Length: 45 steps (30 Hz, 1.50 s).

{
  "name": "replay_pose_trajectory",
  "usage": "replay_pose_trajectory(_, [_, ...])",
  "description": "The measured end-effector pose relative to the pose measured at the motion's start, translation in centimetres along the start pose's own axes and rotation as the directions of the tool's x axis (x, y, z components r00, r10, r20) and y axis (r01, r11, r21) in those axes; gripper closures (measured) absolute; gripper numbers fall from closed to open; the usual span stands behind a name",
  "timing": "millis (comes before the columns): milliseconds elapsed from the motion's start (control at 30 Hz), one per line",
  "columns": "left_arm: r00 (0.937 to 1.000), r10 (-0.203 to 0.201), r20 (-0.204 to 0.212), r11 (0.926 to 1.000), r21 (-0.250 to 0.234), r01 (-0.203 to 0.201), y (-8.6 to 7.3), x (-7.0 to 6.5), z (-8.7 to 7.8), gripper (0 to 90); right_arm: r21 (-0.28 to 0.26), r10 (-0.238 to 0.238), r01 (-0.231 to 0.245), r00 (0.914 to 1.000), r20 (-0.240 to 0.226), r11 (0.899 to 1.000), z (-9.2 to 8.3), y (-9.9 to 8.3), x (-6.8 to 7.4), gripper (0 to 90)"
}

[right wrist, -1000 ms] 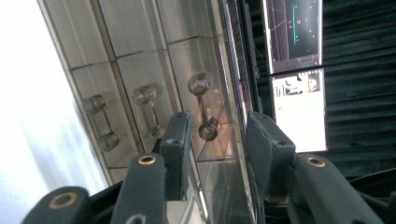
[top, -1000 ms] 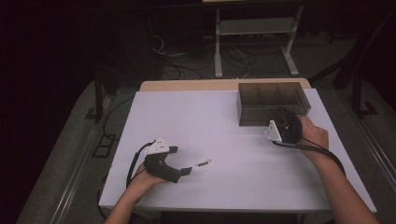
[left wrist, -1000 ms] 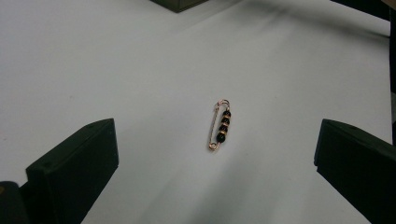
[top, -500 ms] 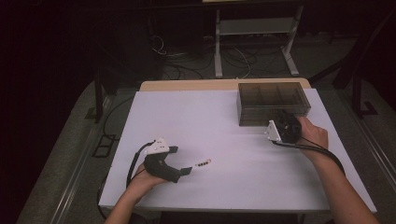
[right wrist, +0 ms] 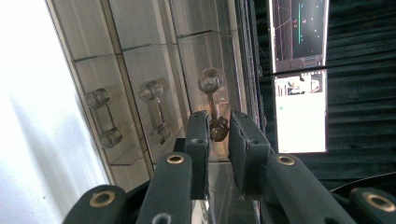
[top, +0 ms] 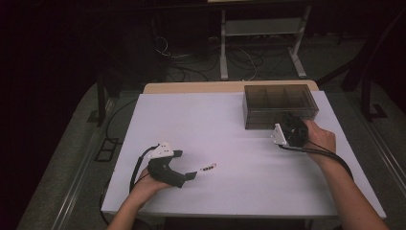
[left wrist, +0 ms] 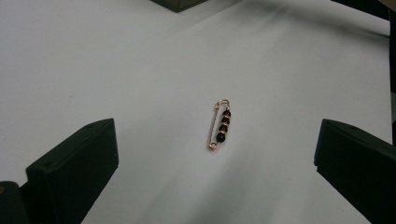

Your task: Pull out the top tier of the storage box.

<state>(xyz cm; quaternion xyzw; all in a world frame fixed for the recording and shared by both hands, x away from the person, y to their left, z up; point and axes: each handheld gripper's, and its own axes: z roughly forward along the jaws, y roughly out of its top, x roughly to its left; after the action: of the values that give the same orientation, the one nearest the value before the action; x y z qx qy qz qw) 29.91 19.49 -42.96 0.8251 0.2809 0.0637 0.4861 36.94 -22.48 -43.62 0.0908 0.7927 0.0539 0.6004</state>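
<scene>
White table (top: 230, 120), floor cables (top: 239, 55)

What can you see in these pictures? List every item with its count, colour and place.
table: one, white, centre of the high view
drawer box: one, smoky clear, far right of the table
drawer handles: three, clear, on the box front
safety pin: one, gold with black beads, flat on the table ahead of the left tool
cables: several, dark, on the floor beyond the table
metal stand: one, grey, behind the table
screens: two, lit, beyond the box
left tool: one, black, jaws wide open
right tool: one, black, jaws just closing, pads on one drawer handle
left hand, right hand: one each, holding the tools
</scene>
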Motion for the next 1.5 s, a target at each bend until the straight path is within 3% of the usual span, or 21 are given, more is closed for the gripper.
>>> replay_pose_trajectory(1500, [1.0000,0.002,0.003,1.0000,0.000,-0.002,0.0,0.0,0.0,0.0,-0.008,-0.033,0.033,0.9994,0.011,0.999,-1.2,-0.1,0.4,78.5])
